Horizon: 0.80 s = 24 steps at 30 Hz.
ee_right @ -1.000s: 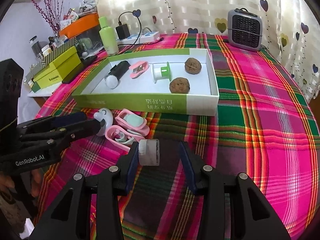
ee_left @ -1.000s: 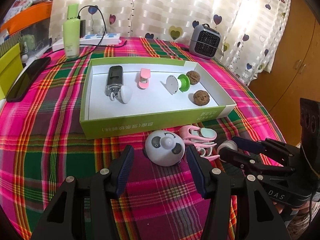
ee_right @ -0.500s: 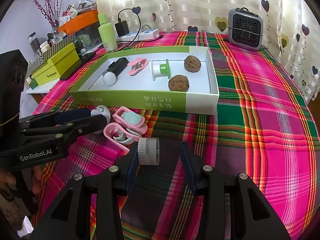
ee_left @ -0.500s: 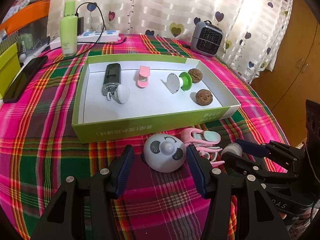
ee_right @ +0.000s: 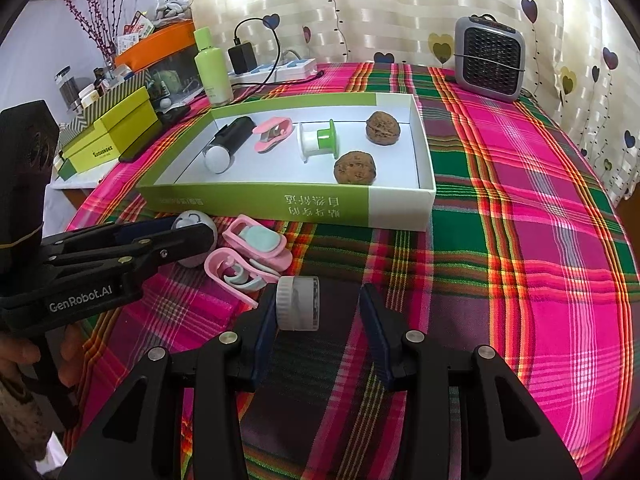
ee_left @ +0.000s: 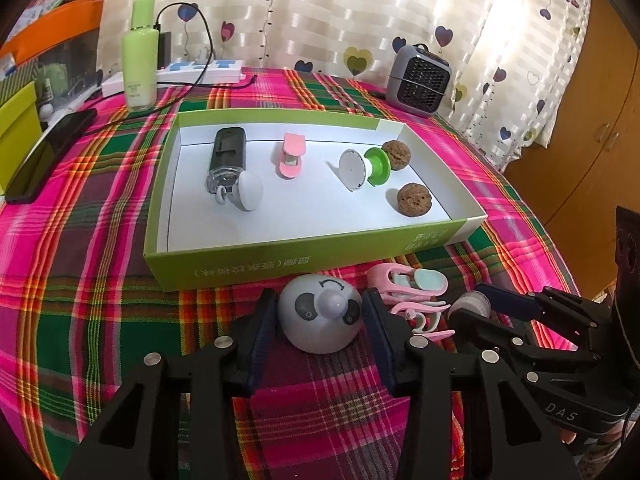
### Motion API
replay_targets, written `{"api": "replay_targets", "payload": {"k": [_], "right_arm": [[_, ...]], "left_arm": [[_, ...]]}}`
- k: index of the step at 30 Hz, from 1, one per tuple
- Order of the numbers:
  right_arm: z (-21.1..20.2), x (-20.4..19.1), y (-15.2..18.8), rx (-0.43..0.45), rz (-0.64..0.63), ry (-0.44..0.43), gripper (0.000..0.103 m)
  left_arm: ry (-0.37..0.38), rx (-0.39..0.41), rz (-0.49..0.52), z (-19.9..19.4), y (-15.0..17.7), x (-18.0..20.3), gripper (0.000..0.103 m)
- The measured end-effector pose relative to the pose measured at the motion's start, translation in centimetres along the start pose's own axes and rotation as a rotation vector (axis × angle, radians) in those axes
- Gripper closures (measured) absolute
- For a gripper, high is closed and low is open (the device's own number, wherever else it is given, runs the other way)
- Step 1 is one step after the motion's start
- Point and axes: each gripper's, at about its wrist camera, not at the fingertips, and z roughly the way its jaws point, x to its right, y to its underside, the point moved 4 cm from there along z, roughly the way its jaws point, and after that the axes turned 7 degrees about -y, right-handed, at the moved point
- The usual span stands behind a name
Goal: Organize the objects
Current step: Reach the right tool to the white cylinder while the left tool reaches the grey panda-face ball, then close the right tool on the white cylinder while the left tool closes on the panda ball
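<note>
My left gripper [ee_left: 320, 320] has its two fingers on either side of the round gray panda toy [ee_left: 320, 318]; they sit right by its sides, but I cannot tell if they are squeezing it yet. My right gripper [ee_right: 318, 308] is open, with the little clear jar [ee_right: 298, 303] touching the finger at 9 o'clock and a gap on the 3 o'clock side. The panda toy sits on the plaid tablecloth [ee_right: 520, 260], just in front of the green box [ee_left: 256, 266], with the box at 12 o'clock from it. The pink clips [ee_left: 408, 292] lie at 3 o'clock from the panda, between it and the jar. The panda is smooth and round, so I think it could slip or pop out if I pinch it too low or too fast. The jar could roll away, because only one finger touches it. My two grippers are close together, so they might bump each other or push the clips. The panda's face with the little nose points toward me and a bit up; it is nearly round, so it has no real long side. The jar lies on its side, with its long way running from 9 to 3 o'clock and its white cap at 9 o'clock.
</note>
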Motion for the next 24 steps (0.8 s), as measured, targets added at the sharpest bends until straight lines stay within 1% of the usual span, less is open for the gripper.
{"api": "replay_targets", "payload": {"k": [6, 10, 13, 18, 24], "right_arm": [[0.01, 0.00, -0.02, 0.000, 0.000, -0.001, 0.061], [0.00, 0.02, -0.03, 0.001, 0.002, -0.002, 0.062], [-0.03, 0.01, -0.06, 0.003, 0.006, -0.006, 0.065], [0.01, 0.09, -0.05, 0.005, 0.008, -0.008, 0.070], [0.07, 0.01, -0.02, 0.005, 0.005, -0.008, 0.073]], "left_arm": [[0.003, 0.002, -0.005, 0.01, -0.02, -0.09, 0.063], [0.005, 0.010, -0.008, -0.13, -0.25, 0.01, 0.070], [0.005, 0.011, -0.009, -0.24, -0.23, -0.02, 0.072], [0.008, 0.014, -0.015, -0.47, -0.26, -0.08, 0.072], [0.007, 0.014, -0.018, -0.55, -0.25, -0.18, 0.072]]}}
